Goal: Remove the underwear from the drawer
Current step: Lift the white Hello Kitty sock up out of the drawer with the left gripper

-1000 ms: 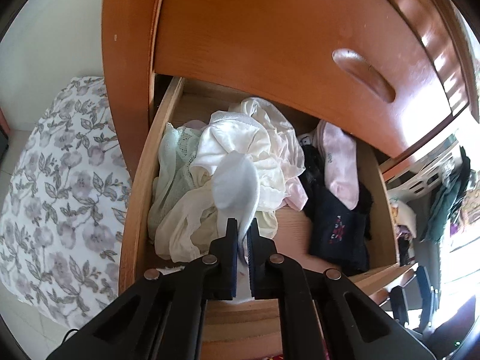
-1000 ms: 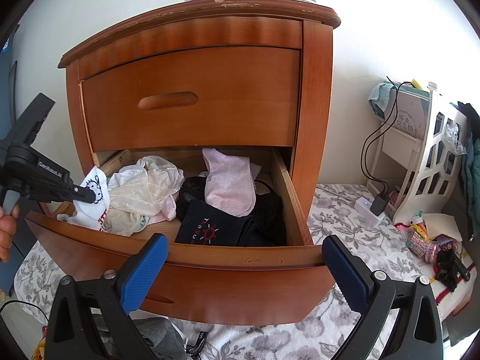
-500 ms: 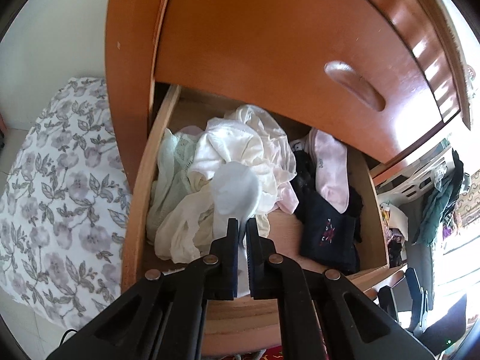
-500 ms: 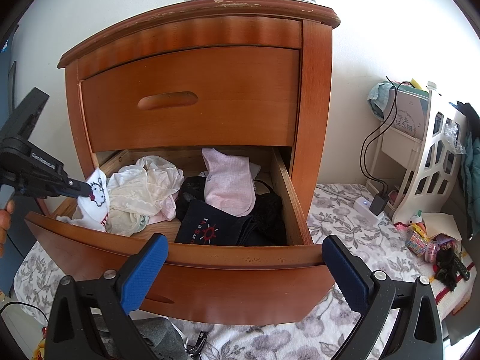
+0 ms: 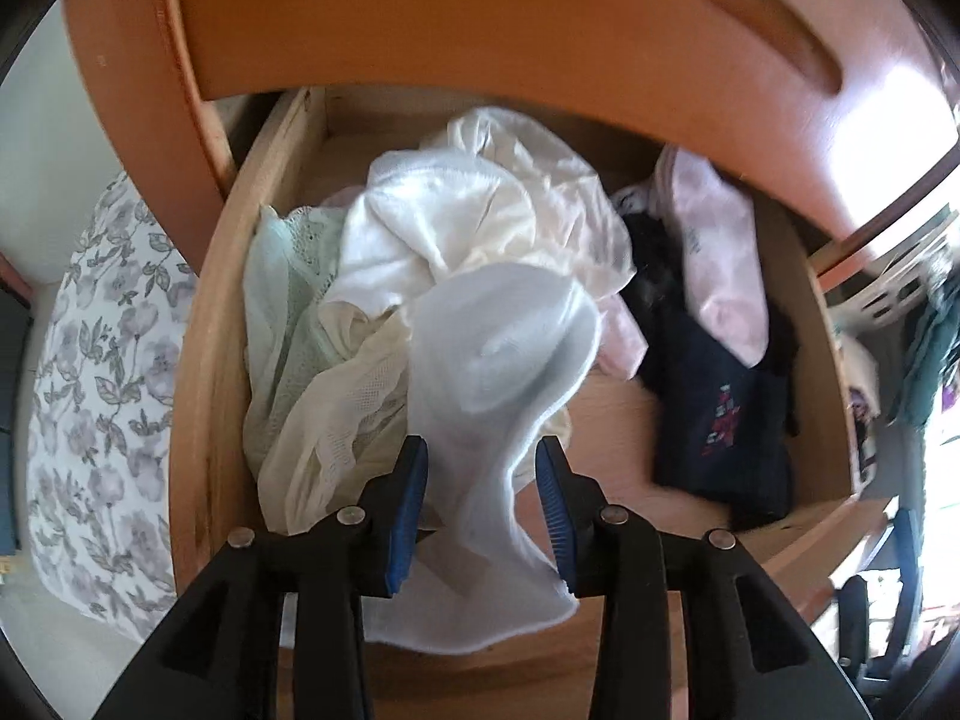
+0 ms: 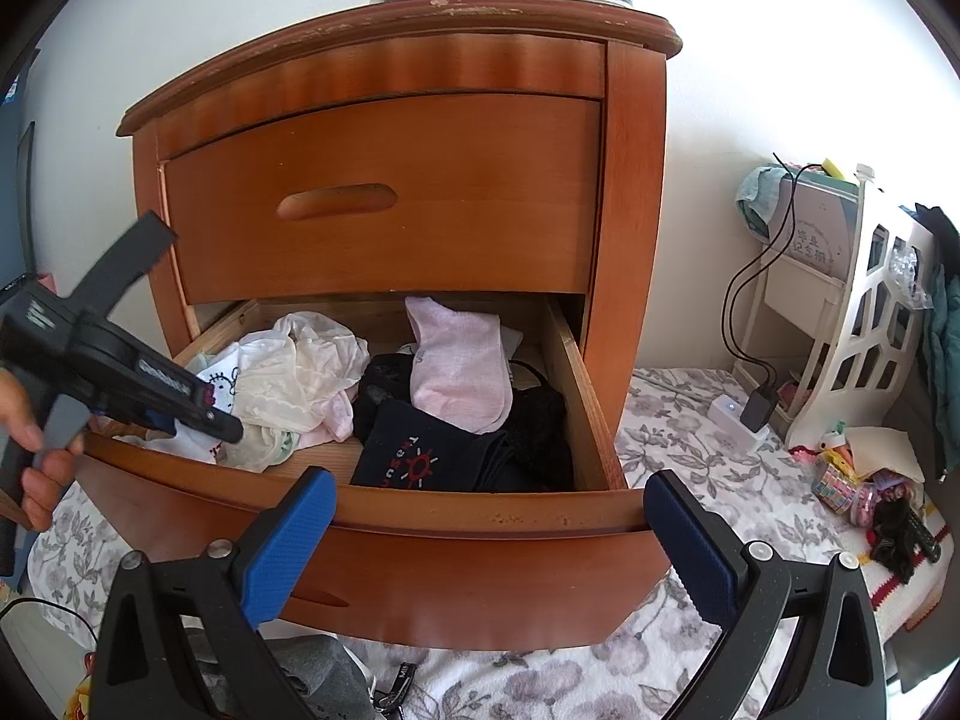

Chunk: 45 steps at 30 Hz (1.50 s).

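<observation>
The lower drawer [image 6: 456, 516] of the wooden nightstand [image 6: 636, 240] stands pulled out, full of clothing. The left gripper [image 5: 483, 474] points steeply down over the drawer's left front corner, and its jaws have just been opening: the blue pads now stand a modest way apart, with a white piece of underwear [image 5: 498, 372] lying loose between them, draped from the pile down over the drawer's front edge. Whether either pad touches the cloth I cannot tell. From the other side, the same garment shows a small cartoon-cat print [image 6: 219, 387] beside the gripper's tip, and a hand [image 6: 36, 456] grips the tool's handle at the left edge.

Behind the white piece lies a heap of cream and pale green underwear [image 5: 372, 300], filling the left half of the drawer. To the right are dark garments [image 6: 432, 450], one with a red sun motif, and a pink sock [image 6: 459, 360] lying on top of them.

The right gripper [image 6: 489, 540] hangs in front of the drawer face, jaws wide and holding nothing. A flowered bedspread [image 6: 690, 456] surrounds the nightstand.
</observation>
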### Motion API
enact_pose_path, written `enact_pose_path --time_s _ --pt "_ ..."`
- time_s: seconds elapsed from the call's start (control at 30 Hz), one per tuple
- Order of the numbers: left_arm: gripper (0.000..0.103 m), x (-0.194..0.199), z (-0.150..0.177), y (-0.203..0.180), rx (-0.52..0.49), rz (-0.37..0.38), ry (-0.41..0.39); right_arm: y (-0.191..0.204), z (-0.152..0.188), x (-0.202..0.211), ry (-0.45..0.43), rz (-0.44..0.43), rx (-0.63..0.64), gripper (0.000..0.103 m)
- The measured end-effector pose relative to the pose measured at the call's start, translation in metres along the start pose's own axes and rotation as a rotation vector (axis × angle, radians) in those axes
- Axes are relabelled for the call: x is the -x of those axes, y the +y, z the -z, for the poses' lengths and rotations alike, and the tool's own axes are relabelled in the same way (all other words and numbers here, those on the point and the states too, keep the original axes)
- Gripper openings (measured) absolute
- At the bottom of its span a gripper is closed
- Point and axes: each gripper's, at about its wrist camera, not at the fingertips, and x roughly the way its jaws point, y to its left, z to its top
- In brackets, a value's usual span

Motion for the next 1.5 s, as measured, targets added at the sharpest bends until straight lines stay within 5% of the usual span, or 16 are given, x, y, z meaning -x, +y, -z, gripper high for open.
enact_pose_path --time_s 0.07,0.1,0.13,0.4,0.7,1.03,1.1,1.17,1.3,1.4,1.5 --pt "0.032 -0.001 0.001 0.0 -0.003 -0.001 -0.004 0.0 0.0 -0.001 0.0 -0.001 0.0 0.103" --pt "0.014 0.0 0.001 0.001 -0.004 0.004 -0.009 0.001 0.0 -0.001 0.0 -0.001 0.001 0.103" --pt "0.008 0.001 0.001 0.003 0.001 0.017 -0.015 0.001 0.0 -0.001 -0.001 -0.001 0.001 0.103" --pt "0.005 0.019 0.014 0.04 0.155 0.301 -0.078 0.001 0.0 -0.001 0.0 -0.001 0.001 0.103" --pt "0.004 0.062 0.025 0.05 0.164 0.416 -0.198 0.001 0.0 -0.001 0.0 0.001 0.0 0.103" --pt "0.01 0.049 0.02 0.032 0.129 0.34 -0.14 0.001 0.001 -0.001 0.0 0.003 -0.001 0.103" --pt "0.048 0.048 0.018 0.028 0.119 0.322 -0.14 0.001 0.001 -0.001 -0.002 0.003 -0.001 0.103" --pt "0.056 0.048 0.017 0.022 0.104 0.292 -0.136 0.001 0.001 -0.001 -0.002 0.003 -0.001 0.103" --pt "0.051 0.031 0.01 0.006 0.026 0.176 -0.074 0.001 0.001 -0.001 -0.002 0.004 -0.001 0.103" --pt "0.023 0.013 0.004 0.002 0.012 0.121 -0.02 0.002 0.001 -0.002 -0.002 0.003 0.0 0.103" --pt "0.007 -0.002 0.0 0.009 0.057 0.141 0.019 0.002 0.001 -0.002 -0.001 0.002 0.0 0.103"
